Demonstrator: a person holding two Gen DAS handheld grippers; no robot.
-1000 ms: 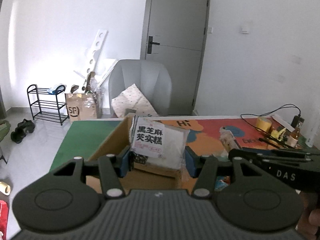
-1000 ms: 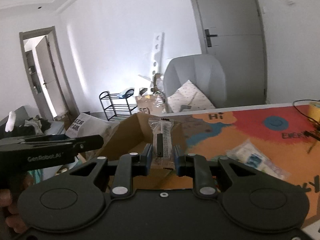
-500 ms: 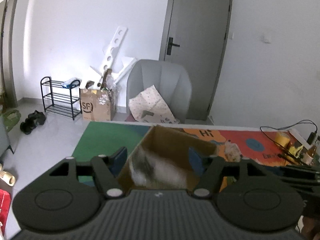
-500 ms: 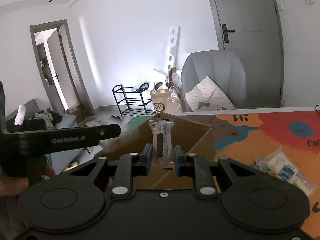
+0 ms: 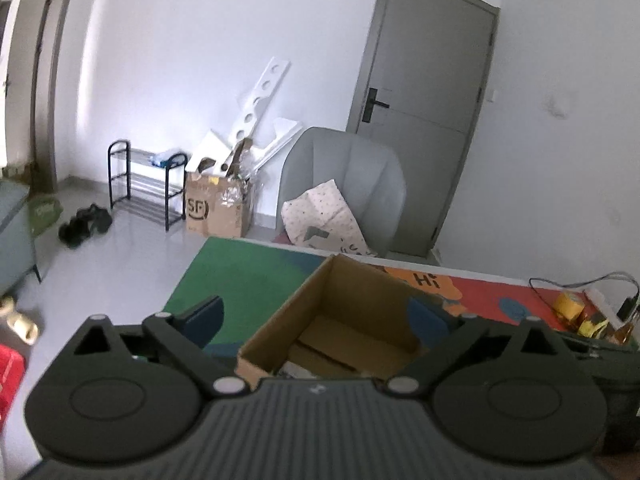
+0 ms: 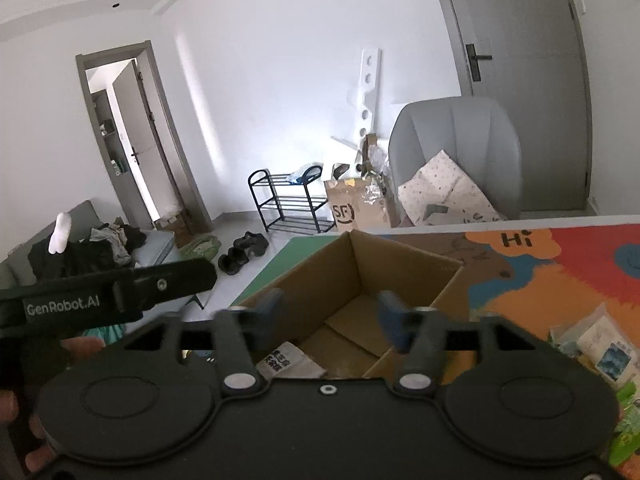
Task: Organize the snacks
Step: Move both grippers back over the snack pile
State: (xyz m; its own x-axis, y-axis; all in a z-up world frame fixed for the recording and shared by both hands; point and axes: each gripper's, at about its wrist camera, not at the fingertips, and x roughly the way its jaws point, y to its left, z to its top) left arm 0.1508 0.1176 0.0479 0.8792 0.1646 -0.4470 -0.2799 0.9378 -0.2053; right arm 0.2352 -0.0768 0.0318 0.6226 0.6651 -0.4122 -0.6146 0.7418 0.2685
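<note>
Closest in, both tools had just let go: the left gripper had its jaws spread wide with nothing between them, and the right gripper had just been opening too, jaws apart and empty. So both snacks got dropped into the cardboard box, which sat right under the fingertips on the colourful play mat. A second earlier the left one was pinching a white snack bag with black lettering and the right one was clamped on a slim clear packet; half a second back the bag was a blur falling away. Now that white bag lay flat on the box floor near the closer wall; the slim packet I couldn't spot, probably hidden behind the gripper body. That looked like two items sorted. A bit further right on the mat a few more packets were waiting outside the box, so the job wasn't done. Beyond the table was a grey chair, an SF carton and a shoe rack.
</note>
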